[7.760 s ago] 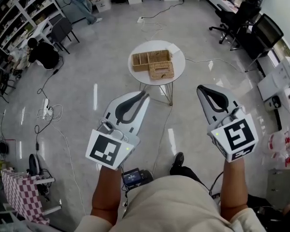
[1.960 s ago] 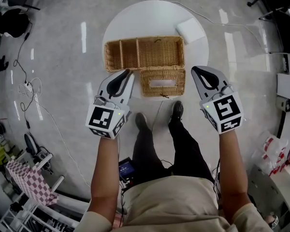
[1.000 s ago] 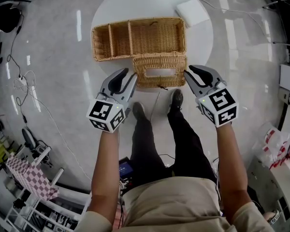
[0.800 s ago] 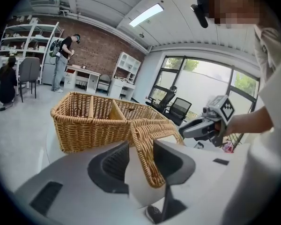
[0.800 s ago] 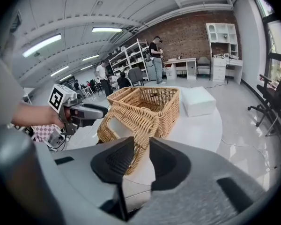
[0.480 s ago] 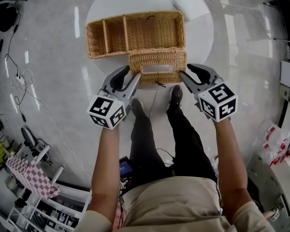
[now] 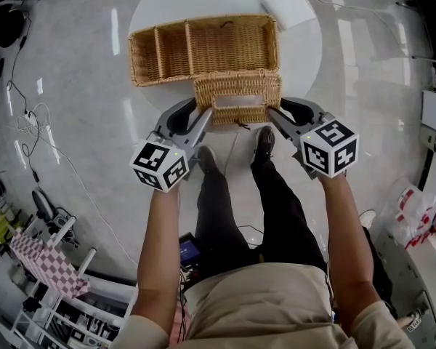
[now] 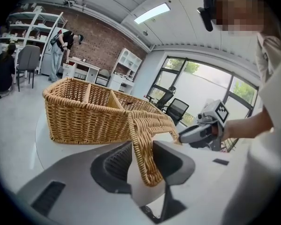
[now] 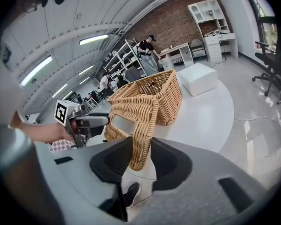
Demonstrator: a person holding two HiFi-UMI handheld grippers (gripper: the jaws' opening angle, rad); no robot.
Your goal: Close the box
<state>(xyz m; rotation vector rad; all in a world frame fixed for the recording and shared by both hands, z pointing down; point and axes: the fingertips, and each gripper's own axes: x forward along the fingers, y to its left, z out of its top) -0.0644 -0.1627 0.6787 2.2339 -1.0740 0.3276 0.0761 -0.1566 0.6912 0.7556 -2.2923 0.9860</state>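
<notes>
A wicker box with partitions stands open on a round white table. Its wicker lid hangs down over the near side. My left gripper has the lid's left edge between its pads; its jaws widened a moment ago and now press the rim. My right gripper has just been closing on the lid's right edge and clamps it. Each gripper shows in the other's view, the right gripper and the left gripper.
A white block lies on the table behind the box. My shoes stand at the table's near edge. Cables run over the floor at the left. Shelves, desks, office chairs and people are far off.
Both grippers came forward and down to the lid's two side edges, which now sit between their jaws. The right gripper rolled. Box and lid have not moved.
</notes>
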